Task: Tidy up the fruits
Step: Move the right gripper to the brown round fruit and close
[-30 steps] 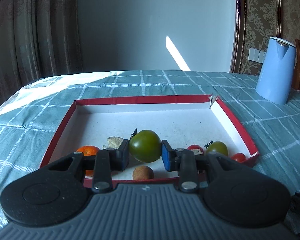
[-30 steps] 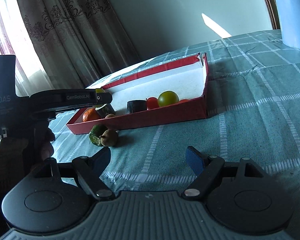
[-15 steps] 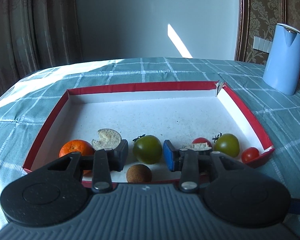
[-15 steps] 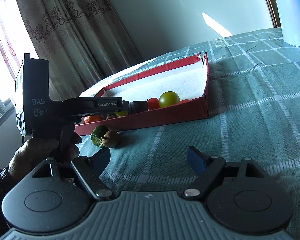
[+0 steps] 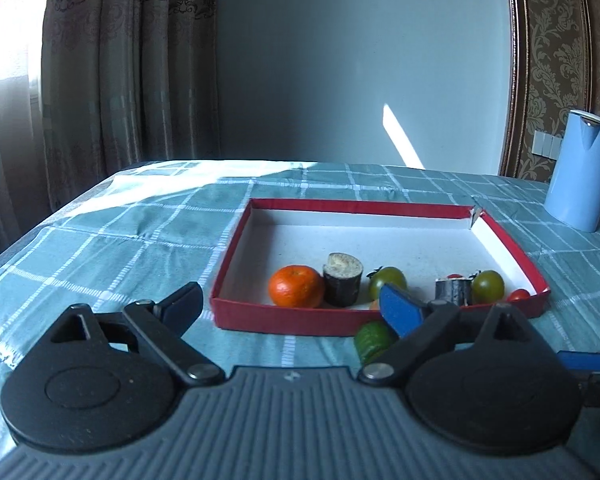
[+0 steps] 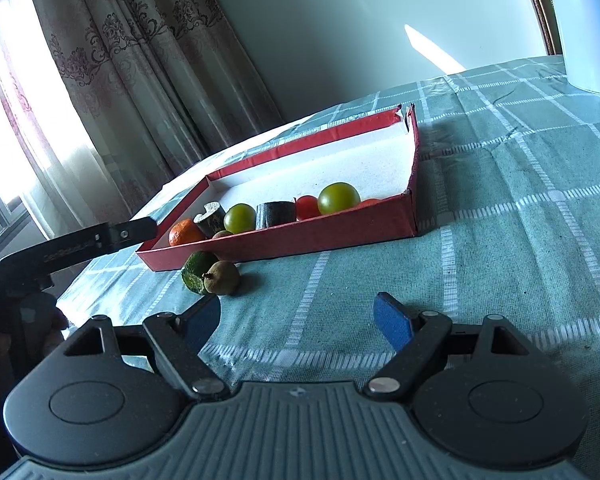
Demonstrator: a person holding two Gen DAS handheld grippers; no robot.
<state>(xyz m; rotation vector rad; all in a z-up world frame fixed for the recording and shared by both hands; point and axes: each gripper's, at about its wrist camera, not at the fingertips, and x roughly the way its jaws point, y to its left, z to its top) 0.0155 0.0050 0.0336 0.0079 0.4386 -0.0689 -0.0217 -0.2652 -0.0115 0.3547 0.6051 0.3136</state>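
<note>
Sitting on the tablecloth [image 6: 500,240] just outside the near wall of the red tray [image 6: 340,236]: a cut green fruit [image 6: 196,270] touching a small brown fruit [image 6: 222,278]. Both look light and firm; the brown one is round and likely to roll, so I'd pinch it across its widest part, gently. Orange [image 5: 296,286], green tomatoes and dark chunks already lie inside the tray. Left gripper [image 5: 288,306] spread wide, empty. Right gripper [image 6: 298,320] also spread, empty, near the pair.
</note>
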